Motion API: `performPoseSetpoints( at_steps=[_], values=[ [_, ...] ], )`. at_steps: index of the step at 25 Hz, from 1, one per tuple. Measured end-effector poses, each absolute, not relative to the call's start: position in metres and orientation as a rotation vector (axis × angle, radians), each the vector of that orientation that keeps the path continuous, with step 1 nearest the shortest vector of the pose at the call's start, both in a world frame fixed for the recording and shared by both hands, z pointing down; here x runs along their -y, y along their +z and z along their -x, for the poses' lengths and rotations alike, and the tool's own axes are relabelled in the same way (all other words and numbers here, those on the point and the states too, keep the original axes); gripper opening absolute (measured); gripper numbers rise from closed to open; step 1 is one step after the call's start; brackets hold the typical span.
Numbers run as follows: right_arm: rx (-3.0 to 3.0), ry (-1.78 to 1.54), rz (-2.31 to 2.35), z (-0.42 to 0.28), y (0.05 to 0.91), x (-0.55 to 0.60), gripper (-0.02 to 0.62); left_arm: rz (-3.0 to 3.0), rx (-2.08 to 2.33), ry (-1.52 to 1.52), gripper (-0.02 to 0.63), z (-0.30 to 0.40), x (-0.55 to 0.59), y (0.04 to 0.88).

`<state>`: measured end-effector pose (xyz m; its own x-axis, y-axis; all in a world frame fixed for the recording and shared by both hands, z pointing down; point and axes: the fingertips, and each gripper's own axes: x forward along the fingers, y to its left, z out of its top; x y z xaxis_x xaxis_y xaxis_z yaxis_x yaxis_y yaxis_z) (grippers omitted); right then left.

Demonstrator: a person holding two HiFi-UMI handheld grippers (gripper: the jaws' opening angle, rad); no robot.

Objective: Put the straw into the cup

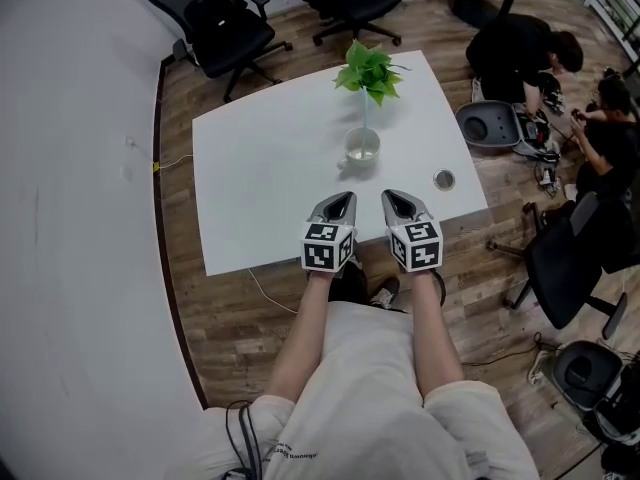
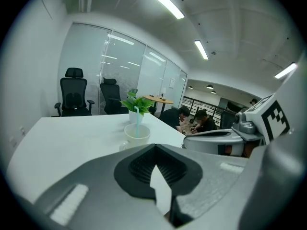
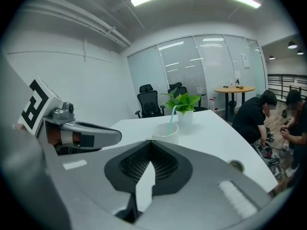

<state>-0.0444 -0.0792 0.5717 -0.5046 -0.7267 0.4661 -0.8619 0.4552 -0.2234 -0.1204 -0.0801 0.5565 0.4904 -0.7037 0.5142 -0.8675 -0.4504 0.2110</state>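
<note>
The task looks finished. The teal straw [image 1: 364,120] stands in the white cup [image 1: 362,146], leaning a little against its rim, and the cup sits on the white desk [image 1: 260,168] ahead of both pairs of fingers, with clear desk between. In the right gripper view the straw [image 3: 171,116] rises out of the cup [image 3: 166,130] straight beyond the fingertips. A potted plant [image 1: 369,68] stands just behind the cup.

Nothing seems left to do with the straw. The left gripper [image 1: 339,201] and the right gripper [image 1: 399,200] are held side by side over the near edge of the desk, arms stretched forward and level, both pointing toward the cup. Each pair of fingers is pressed together at the tips and grips nothing. A round cable port [image 1: 444,179] lies off to the right of the right fingers.
</note>
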Motion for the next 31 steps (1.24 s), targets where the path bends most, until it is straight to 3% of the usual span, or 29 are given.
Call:
performPoseSetpoints(
  at_steps=[31],
  values=[
    [2.435, 0.569, -1.333, 0.034, 0.562, 0.054, 0.026, -2.289, 1.363, 0.428, 0.002, 0.107, 0.064, 0.549]
  ],
)
